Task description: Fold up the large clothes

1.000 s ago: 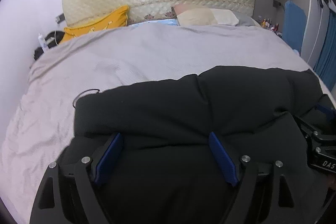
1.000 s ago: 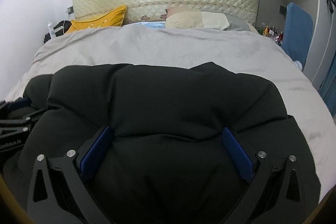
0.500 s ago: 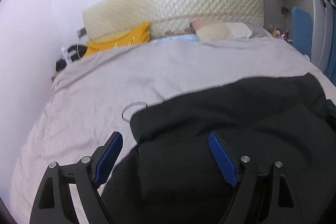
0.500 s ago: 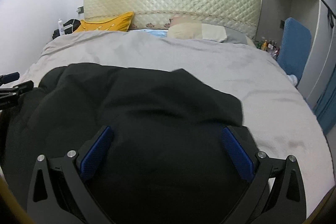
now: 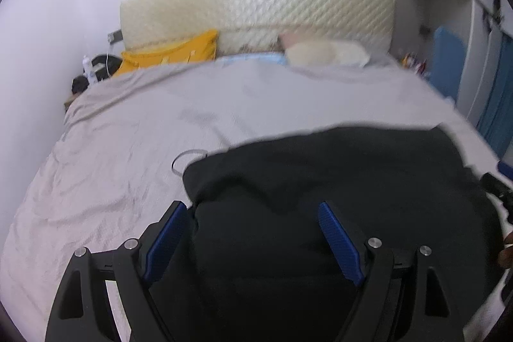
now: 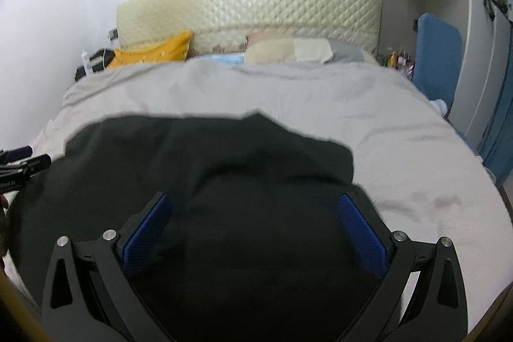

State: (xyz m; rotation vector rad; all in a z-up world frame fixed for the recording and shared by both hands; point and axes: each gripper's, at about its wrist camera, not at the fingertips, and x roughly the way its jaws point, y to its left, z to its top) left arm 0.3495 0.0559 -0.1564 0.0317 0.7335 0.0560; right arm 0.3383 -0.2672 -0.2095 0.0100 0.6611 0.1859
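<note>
A large black padded garment lies on the near part of the grey bedspread; it also shows in the right wrist view. My left gripper is open above the garment's left part, its blue pads wide apart and holding nothing. My right gripper is open above the garment's right part, its blue pads wide apart and empty. The right gripper shows at the right edge of the left view. The left gripper shows at the left edge of the right view.
A thin dark cord loop lies on the bedspread by the garment's far left corner. A yellow pillow, a cream pillow and a quilted headboard are at the far end. A blue chair stands at the right.
Both grippers drew back toward the near edge and up from the garment, jaws staying open. The garment now lies folded shorter, and more bedspread shows beyond it.
</note>
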